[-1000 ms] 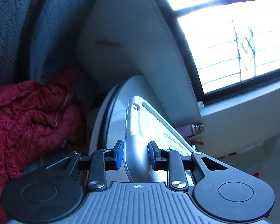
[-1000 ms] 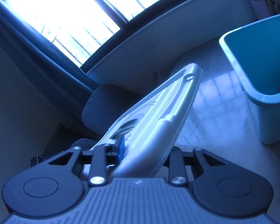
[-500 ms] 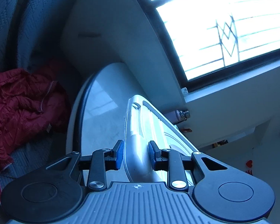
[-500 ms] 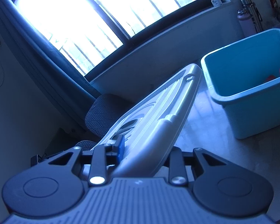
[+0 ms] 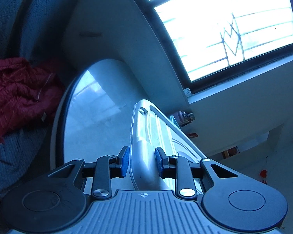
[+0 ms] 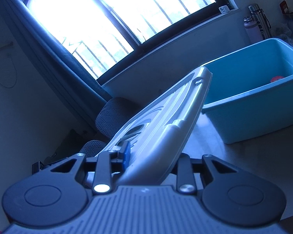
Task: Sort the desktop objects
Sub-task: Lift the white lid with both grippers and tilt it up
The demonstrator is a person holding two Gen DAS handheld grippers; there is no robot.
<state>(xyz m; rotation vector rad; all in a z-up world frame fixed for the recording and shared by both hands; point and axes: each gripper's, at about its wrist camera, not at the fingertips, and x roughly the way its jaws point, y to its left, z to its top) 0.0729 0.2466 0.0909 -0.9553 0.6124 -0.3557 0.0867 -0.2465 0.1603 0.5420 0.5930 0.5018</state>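
Note:
A pale grey plastic lid with raised ribs is held edge-on between both grippers, above the table. My left gripper is shut on one rim of the lid, blue pads pressed on either side. At the opposite rim my right gripper is shut on the same lid; its right finger is hidden behind the lid. A light blue bin stands on the table just past the lid's far end, with a small red item inside.
A round white table lies below the lid. A red jacket rests on grey upholstery at the left. Bottles stand behind the bin by the wall. A dark chair sits under the bright window.
Both grippers have carried the lid sideways. In the right wrist view the blue bin has come fully into view and closer to the lid's tip; in the left view more tabletop shows.

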